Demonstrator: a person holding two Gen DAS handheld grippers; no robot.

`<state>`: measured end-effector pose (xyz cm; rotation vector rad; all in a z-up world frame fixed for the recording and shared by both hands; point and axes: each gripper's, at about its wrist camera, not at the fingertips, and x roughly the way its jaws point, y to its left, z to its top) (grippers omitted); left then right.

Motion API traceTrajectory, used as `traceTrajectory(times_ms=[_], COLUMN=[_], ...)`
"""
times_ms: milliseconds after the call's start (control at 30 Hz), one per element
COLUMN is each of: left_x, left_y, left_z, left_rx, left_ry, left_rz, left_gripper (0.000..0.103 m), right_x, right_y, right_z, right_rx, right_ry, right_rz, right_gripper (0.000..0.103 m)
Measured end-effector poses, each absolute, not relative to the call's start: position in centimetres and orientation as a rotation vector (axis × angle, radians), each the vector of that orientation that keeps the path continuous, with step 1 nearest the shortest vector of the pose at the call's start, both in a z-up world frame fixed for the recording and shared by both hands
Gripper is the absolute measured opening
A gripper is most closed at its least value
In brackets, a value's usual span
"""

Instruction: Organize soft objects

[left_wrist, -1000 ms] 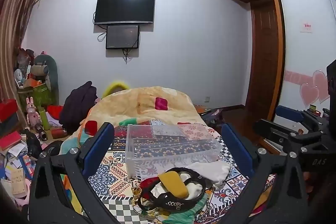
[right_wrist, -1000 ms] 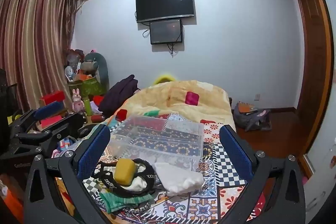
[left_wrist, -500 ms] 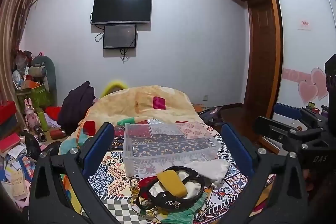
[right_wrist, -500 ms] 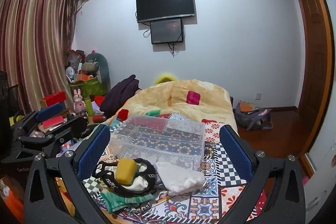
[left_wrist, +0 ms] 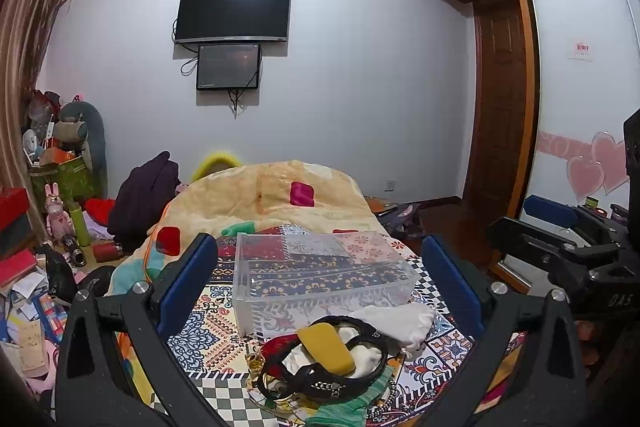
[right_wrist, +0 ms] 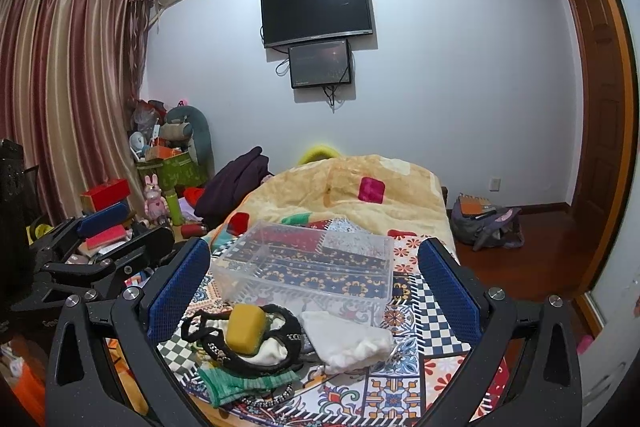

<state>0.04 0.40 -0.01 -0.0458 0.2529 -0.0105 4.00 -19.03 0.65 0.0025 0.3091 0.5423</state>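
A pile of soft things lies on the patterned bed cover: a yellow sponge (left_wrist: 326,347) (right_wrist: 244,327) on a black belt-like band (left_wrist: 320,381) (right_wrist: 256,359), a white cloth bag (left_wrist: 400,319) (right_wrist: 346,341), and a green knit piece (left_wrist: 344,407) (right_wrist: 236,385). A clear plastic box (left_wrist: 316,275) (right_wrist: 308,263) stands empty just behind the pile. My left gripper (left_wrist: 320,287) is open and empty, above the pile. My right gripper (right_wrist: 314,283) is open and empty, likewise held before the pile.
A yellow blanket (left_wrist: 272,195) is heaped behind the box. Clutter of boxes, toys and a dark garment (left_wrist: 144,195) fills the left side. A bag (right_wrist: 486,223) lies on the wooden floor at right. The wardrobe door (left_wrist: 580,107) is at far right.
Both grippers have held almost still; the left view has drifted slightly. Nothing was taken hold of or moved.
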Motion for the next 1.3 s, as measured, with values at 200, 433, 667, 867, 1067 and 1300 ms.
traceTrajectory(times_ms=[200, 433, 667, 867, 1067, 1300], left_x=[0.01, -0.02, -0.06, -0.07, -0.18, -0.16], left_y=[0.23, 0.07, -0.02, 0.01, -0.01, -0.06], left_z=[-0.18, -0.27, -0.29, -0.24, -0.21, -0.23], left_rx=[-0.037, -0.036, -0.035, -0.034, -0.031, -0.032], left_ry=[0.249, 0.248, 0.248, 0.246, 0.243, 0.243], left_rz=[-0.010, -0.010, -0.009, -0.010, -0.011, -0.011], left_gripper=[0.103, 0.103, 0.103, 0.103, 0.103, 0.103], right_x=[3.92, 3.85, 3.79, 3.78, 3.77, 3.78], right_y=[-18.99, -18.93, -18.93, -18.90, -18.90, -18.94], right_z=[0.74, 0.71, 0.68, 0.67, 0.66, 0.62], right_rx=[0.004, 0.007, 0.009, 0.009, 0.010, 0.010], right_ry=[0.308, 0.307, 0.305, 0.304, 0.304, 0.304], right_rz=[0.545, 0.547, 0.547, 0.548, 0.548, 0.549], right_gripper=[0.103, 0.103, 0.103, 0.103, 0.103, 0.103])
